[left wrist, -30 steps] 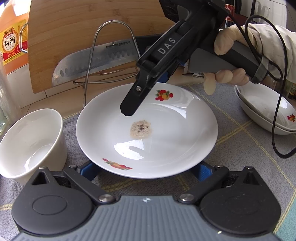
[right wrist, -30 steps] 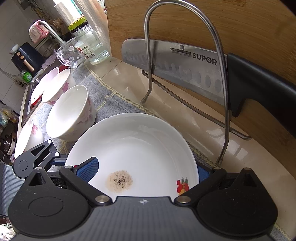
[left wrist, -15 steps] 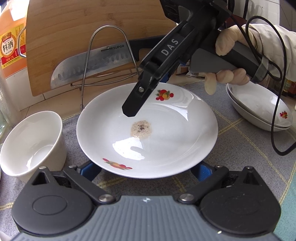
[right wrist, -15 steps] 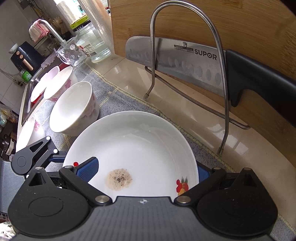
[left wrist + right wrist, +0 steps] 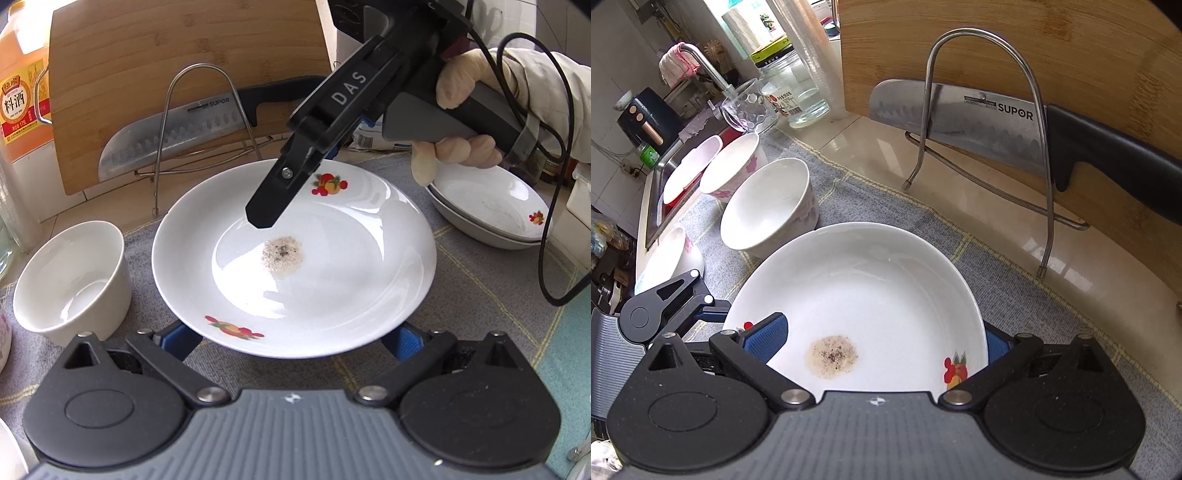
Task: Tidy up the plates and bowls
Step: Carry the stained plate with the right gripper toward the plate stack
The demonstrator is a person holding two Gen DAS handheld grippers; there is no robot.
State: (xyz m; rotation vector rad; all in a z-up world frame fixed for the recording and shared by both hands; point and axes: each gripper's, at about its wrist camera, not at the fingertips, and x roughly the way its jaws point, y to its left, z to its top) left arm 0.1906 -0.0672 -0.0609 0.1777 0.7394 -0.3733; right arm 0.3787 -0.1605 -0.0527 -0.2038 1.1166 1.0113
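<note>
A white plate (image 5: 351, 280) with fruit prints and a brown speckled stain lies on the grey mat; it also shows in the right wrist view (image 5: 871, 295). My left gripper (image 5: 291, 338) is open, its blue pads wide apart under the plate's near rim. My right gripper (image 5: 882, 339) is open astride the plate's far rim, one finger (image 5: 273, 199) over the plate, the other hidden behind it. A white bowl (image 5: 70, 280) stands left of the plate. Two stacked plates (image 5: 487, 206) sit at the right.
A wire rack (image 5: 982, 147) with a knife (image 5: 979, 118) and a wooden cutting board (image 5: 1071, 74) stands behind the plate. Several bowls (image 5: 731, 166) line the mat toward the sink (image 5: 661, 177). An orange bottle (image 5: 18, 92) stands at the far left.
Both grippers and the plate have shifted slightly away from the rack, toward the stacked plates. The jaws stay open around the plate.
</note>
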